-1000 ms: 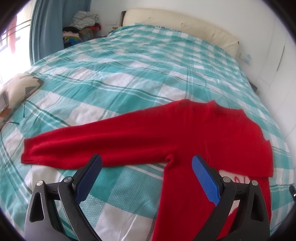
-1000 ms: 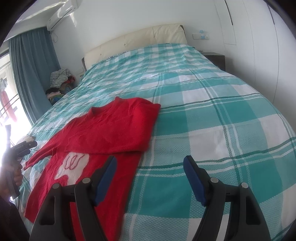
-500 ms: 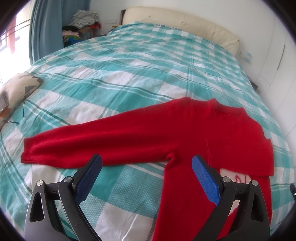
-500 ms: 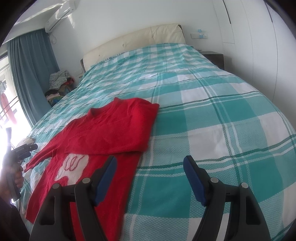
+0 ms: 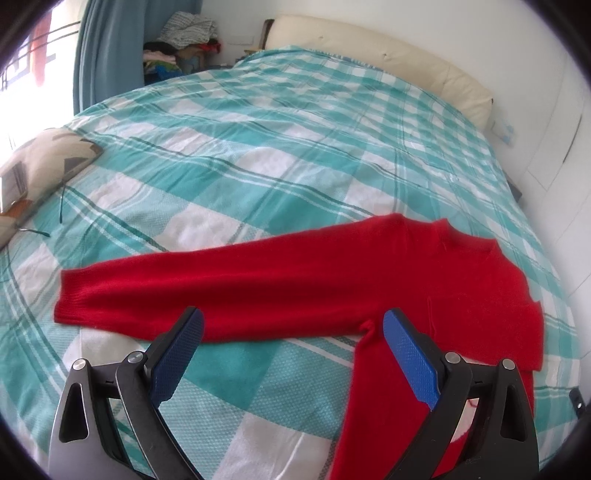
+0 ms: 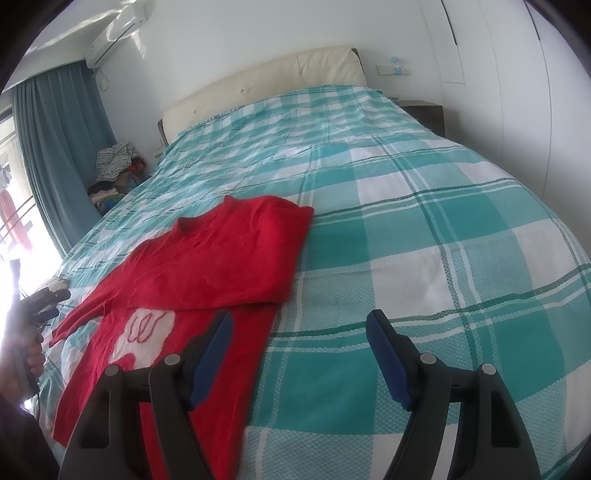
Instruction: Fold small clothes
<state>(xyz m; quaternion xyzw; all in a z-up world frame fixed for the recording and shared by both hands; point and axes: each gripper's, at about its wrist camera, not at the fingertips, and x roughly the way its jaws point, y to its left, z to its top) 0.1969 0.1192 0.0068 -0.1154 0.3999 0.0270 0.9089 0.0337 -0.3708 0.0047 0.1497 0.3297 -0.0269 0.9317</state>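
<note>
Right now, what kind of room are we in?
Almost certainly a home bedroom: a large bed with a teal checked cover, a padded cream headboard, blue curtains at a bright window and a wall air conditioner.

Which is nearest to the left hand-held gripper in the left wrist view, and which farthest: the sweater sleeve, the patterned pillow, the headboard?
From the left hand-held gripper:
1. Sweater sleeve, just ahead.
2. Patterned pillow, far left edge.
3. Headboard, far end.

My left wrist camera looks down, close over the sweater (image 5: 295, 288); my right one faces the headboard (image 6: 266, 85). Both share the sweater.
</note>
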